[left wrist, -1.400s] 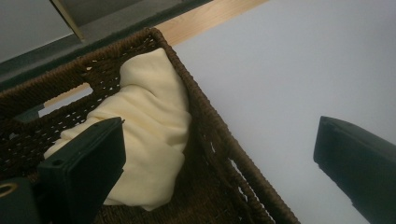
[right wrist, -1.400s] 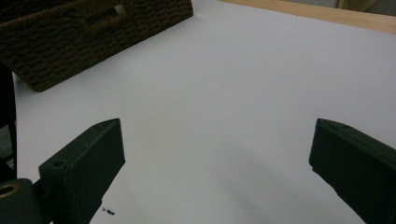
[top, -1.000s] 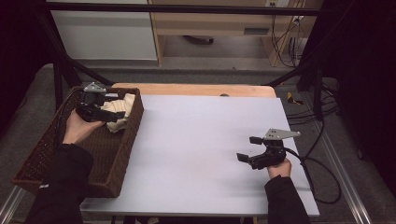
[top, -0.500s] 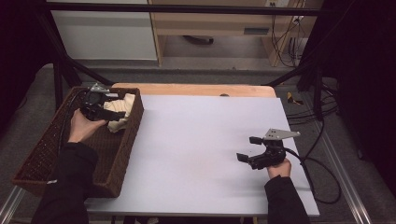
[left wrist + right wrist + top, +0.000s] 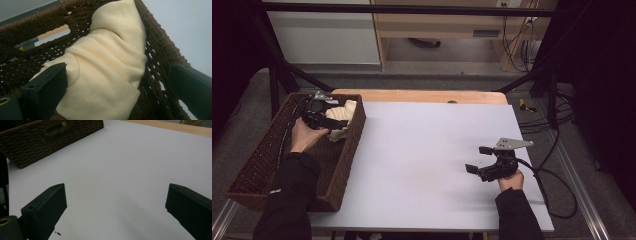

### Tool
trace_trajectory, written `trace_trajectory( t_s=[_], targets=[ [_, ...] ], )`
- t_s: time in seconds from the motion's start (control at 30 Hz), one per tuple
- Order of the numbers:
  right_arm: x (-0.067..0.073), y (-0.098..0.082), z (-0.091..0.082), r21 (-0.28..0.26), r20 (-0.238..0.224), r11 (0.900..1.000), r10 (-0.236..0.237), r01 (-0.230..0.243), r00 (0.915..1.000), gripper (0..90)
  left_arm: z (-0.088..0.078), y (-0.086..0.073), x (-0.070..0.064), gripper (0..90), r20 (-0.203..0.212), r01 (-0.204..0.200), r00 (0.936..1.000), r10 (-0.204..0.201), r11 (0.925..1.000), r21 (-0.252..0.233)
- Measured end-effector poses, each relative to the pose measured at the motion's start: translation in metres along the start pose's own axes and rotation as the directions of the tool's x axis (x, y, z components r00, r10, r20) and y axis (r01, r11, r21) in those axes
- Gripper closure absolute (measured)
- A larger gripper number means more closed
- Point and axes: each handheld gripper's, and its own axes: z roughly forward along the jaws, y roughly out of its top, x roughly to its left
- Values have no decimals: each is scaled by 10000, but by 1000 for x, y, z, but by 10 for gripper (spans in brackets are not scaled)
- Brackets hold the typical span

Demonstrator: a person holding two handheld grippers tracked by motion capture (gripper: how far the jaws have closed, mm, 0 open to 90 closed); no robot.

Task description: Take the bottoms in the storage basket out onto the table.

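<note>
Left gripper inside wicker basket, jaws spread wide around cream cloth bunched in far corner, not clamped. Right gripper released, low over bare white bench, well apart.

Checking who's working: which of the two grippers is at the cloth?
The left gripper, inside the basket, jaws open around the cream cloth; the right gripper rests over bare table.

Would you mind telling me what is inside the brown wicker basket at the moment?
A crumpled cream cloth lies in the far corner of the wicker basket, with the open left tongs reaching in around it. Whatever lies under the cloth is covered.
</note>
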Motion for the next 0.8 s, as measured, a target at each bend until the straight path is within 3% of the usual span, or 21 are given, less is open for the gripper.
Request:
trace_trajectory(
  t_s=[0.17, 0.37, 0.57, 0.63, 0.8],
  targets=[
    [0, 0, 0, -26, -7, 10000, 9, -9, 10000, 41, 8, -4, -1, 38, -218, -219, 9995, 226, 9992, 340],
    [0, 0, 0, -43, -18, 10000, 4, -4, 10000, 41, 13, -6, 1, 71, -442, -202, 9988, 232, 9975, 672],
    [0, 0, -1, -65, -41, 10000, 18, -18, 10000, 41, 17, -8, -2, 186, -678, -487, 9962, 555, 9939, 990],
    [0, 0, -1, -57, -34, 10000, 22, -23, 10000, 41, 19, -9, -5, 224, -896, -732, 9924, 843, 9899, 1210],
    [0, 1, -2, -132, -23, 9999, 32, -32, 10000, 41, 20, -10, -6, 264, -902, -708, 9924, 832, 9886, 1326]
  ],
)
